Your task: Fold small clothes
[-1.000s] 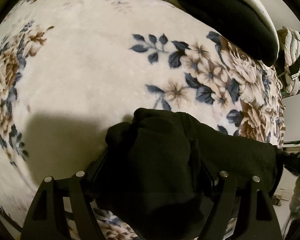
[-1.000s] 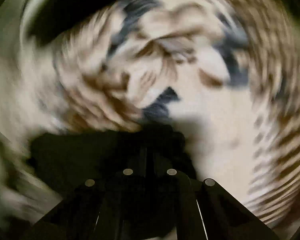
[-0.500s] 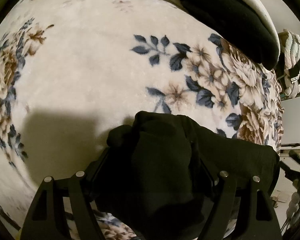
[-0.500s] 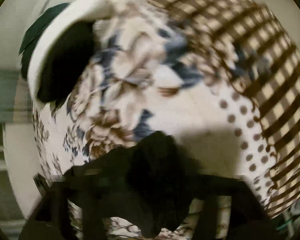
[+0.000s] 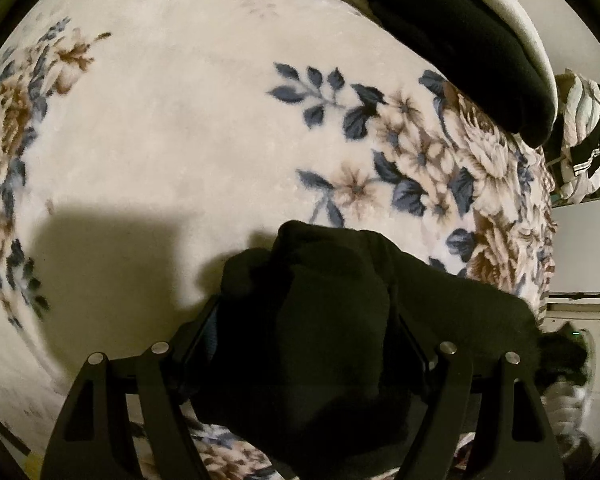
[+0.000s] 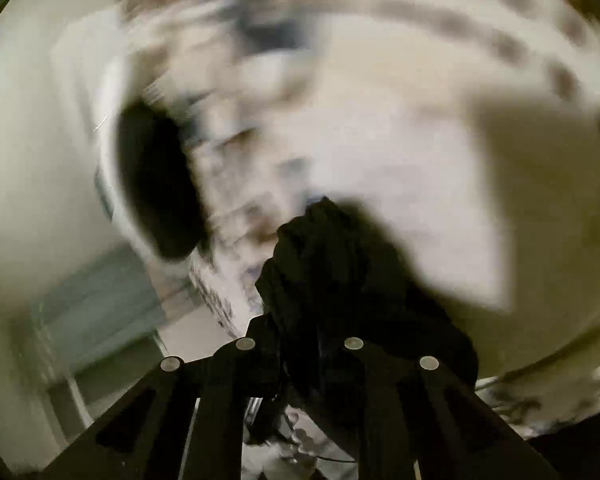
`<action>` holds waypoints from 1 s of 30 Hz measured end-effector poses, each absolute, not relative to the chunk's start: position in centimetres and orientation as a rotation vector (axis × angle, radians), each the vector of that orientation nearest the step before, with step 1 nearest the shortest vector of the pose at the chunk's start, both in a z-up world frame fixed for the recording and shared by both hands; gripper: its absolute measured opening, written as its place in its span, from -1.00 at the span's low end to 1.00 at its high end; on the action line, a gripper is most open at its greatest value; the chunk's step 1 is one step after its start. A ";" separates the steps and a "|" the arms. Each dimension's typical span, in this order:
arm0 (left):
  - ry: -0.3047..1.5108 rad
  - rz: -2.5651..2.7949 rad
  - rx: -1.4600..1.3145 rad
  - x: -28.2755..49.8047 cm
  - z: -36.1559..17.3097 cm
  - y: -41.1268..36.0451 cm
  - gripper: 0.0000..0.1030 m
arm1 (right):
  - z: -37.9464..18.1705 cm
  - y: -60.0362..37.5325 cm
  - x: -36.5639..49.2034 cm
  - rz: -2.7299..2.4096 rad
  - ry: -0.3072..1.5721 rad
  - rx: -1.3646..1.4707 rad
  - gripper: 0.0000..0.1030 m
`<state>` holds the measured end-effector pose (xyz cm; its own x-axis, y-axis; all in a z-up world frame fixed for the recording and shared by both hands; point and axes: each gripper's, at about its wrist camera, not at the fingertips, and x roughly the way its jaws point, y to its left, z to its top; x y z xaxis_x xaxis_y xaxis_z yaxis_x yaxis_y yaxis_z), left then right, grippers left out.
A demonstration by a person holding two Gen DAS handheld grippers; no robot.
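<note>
A small black garment [image 5: 316, 320] hangs bunched between the fingers of my left gripper [image 5: 304, 336], which is shut on it just above a cream floral blanket [image 5: 172, 128]. The cloth stretches off to the right in that view. In the blurred right wrist view my right gripper [image 6: 300, 320] is shut on another bunch of the same black garment [image 6: 324, 256], held above the blanket [image 6: 400, 152]. The fingertips of both grippers are hidden by cloth.
A black cushion with a white rim [image 5: 472, 40] lies at the blanket's far right edge; it also shows in the right wrist view [image 6: 152, 184]. Hung striped clothes [image 5: 584, 136] and a white cabinet [image 5: 580, 248] stand past the bed's right edge.
My right gripper has swung fast with the garment, and its view has turned from the striped and dotted blanket part toward the cushion and wall. My left gripper has barely moved.
</note>
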<state>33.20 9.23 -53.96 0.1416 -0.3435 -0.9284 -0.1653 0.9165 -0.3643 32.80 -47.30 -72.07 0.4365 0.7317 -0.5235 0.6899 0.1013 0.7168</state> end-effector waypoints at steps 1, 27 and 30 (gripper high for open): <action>1.431 -0.136 -0.446 33.2 -53.5 9.4 0.50 | -72.2 -47.3 33.0 0.050 1.286 1.569 -0.74; 1.281 -0.327 -0.909 30.5 -53.6 12.0 -0.23 | -66.0 -41.4 32.1 -0.051 1.461 0.817 -0.82; 1.179 -0.415 -1.230 29.0 -54.9 14.4 -0.23 | -66.1 -41.6 31.9 -0.048 1.458 0.842 -0.82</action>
